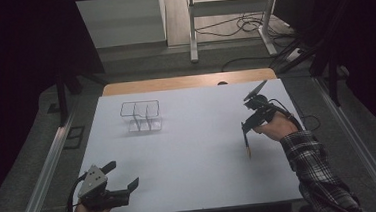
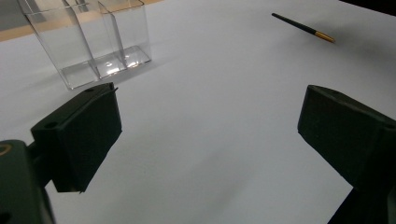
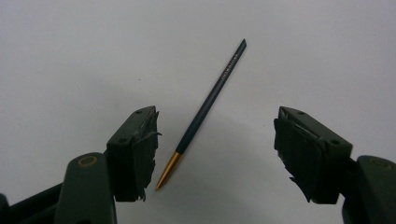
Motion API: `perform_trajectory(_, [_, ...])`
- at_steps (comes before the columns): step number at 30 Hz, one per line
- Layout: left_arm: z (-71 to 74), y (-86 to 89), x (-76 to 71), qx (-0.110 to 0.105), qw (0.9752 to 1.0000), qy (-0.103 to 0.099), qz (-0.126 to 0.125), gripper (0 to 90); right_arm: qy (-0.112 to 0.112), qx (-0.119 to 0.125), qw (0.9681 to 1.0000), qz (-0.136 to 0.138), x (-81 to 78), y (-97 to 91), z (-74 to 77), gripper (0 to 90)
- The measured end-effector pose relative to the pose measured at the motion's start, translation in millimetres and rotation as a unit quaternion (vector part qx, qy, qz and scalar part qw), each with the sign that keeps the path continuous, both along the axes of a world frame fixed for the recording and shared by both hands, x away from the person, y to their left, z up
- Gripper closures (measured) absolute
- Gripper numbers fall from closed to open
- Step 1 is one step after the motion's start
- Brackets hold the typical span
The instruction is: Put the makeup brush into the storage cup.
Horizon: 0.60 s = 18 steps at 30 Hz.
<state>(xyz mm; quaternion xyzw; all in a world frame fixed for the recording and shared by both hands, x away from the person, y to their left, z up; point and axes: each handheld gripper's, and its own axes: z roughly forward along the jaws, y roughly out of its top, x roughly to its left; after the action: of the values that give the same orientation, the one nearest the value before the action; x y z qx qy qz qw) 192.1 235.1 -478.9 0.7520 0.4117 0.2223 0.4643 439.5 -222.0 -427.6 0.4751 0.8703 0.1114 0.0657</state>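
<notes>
A slim dark brush [image 3: 205, 107] with a gold ferrule lies flat on the white table [image 1: 194, 150]. My right gripper [image 3: 217, 123] hovers over it, open, its jaws on either side of the gold end without touching it. From above, the brush [image 1: 247, 144] lies at the right of the table, just below the right gripper [image 1: 248, 126]. A clear compartmented organiser [image 1: 140, 117] stands empty at the back left. Near the front left edge, my left gripper [image 1: 123, 174] is open and holds nothing. Its own view has the organiser [image 2: 93, 42] and the brush [image 2: 303, 28] far ahead of the left gripper [image 2: 210, 102].
A wooden strip [image 1: 189, 82] runs along the table's far edge. Beyond it on the floor stand a white frame's legs [image 1: 192, 35] and loose cables [image 1: 240, 24]. Metal rails [image 1: 45, 171] flank both sides of the table.
</notes>
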Motion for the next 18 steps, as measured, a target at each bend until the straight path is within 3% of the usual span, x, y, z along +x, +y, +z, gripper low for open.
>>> perform_trajectory(13, [0.0, 0.1, 0.1, 0.000, 1.0000, 0.000, -0.001, 6.5, 0.031, -0.040, 0.9986, -0.013, 14.0, 9.4, -0.7, 36.1])
perform_trajectory(18, [-0.1, 0.0, 0.2, 0.000, 1.0000, 0.000, -0.001, 6.5, 0.046, -0.060, 0.9968, -0.027, 21.8, 15.5, -2.4, 38.0])
